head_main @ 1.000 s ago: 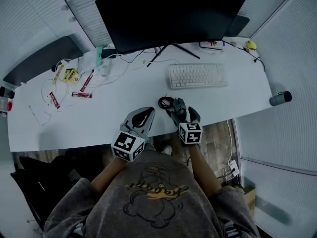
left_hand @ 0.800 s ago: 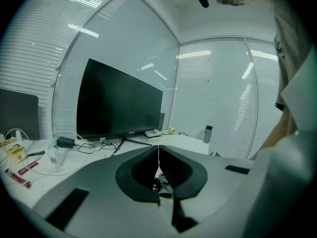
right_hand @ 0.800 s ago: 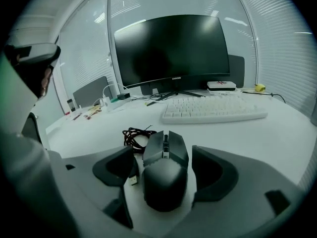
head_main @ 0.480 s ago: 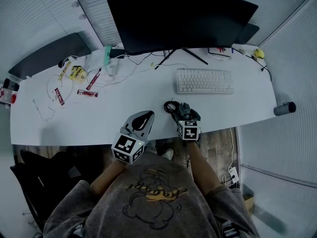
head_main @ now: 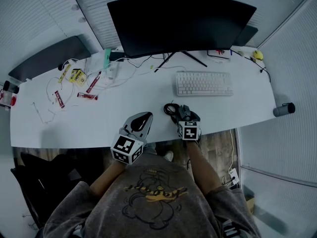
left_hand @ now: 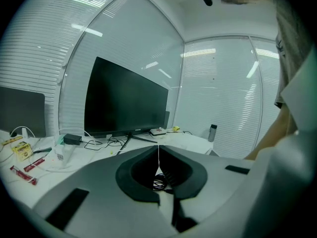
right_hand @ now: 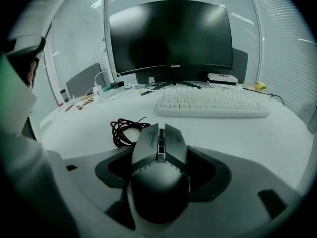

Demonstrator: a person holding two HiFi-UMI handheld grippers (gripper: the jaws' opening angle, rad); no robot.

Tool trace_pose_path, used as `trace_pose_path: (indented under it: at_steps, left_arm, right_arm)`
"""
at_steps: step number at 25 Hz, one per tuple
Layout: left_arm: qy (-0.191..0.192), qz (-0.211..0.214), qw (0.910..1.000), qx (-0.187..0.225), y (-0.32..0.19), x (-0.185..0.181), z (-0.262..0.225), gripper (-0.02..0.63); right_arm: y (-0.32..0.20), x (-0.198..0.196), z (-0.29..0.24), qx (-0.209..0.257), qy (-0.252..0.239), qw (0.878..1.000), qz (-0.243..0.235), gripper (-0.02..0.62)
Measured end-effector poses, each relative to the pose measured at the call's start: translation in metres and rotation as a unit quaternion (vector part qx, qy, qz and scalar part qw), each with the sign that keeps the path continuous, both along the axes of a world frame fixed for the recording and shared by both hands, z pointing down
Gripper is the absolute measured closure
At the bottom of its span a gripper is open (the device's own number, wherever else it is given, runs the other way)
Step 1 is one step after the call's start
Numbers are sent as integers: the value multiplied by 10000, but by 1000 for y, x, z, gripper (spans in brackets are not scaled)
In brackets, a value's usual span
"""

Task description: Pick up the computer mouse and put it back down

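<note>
Left gripper (head_main: 140, 120) is hovering over the near edge of the white bench (head_main: 124, 108); its jaws are sitting clenched tip to tip, gripping nothing. Right gripper (head_main: 184, 114) is pointing steeply down just beside it; its jaws are closing around the angular dark grey computer mouse (right_hand: 159, 157), pads not yet pressing. The mouse is lying on the bench near the front edge. Its coiled dark braided cable (right_hand: 126, 130) is lying just beyond. Farther back, a white keyboard (head_main: 203, 83) is sitting before a black curved monitor (head_main: 181, 24).
</note>
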State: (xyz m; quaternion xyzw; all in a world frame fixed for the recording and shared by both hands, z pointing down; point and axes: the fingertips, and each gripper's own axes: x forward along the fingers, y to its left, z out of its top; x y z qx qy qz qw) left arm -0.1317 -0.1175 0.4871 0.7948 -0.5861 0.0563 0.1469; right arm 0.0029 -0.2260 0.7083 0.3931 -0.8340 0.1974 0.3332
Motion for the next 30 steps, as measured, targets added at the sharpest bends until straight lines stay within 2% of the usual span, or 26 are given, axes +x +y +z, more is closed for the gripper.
trace_pose_path:
  at_steps: [8,19,25,30]
  left_arm:
    - [56,74,9999,-47,-2,5,5,586]
    - [158,334,9993,-11,-9,22,3,586]
    - [173,563,9983,30,-17,37,1,586]
    - [67,850,9963,137,-24,51,-6,586]
  right_arm:
    - [6,4,-13,-83,-264,9996,-27,285]
    - [13,13,-71,396,-721,9965,147,285]
    - [21,27,-117,672,-1242,9893,359,285]
    - [34,46,-153,957,-1461,9834,492,285]
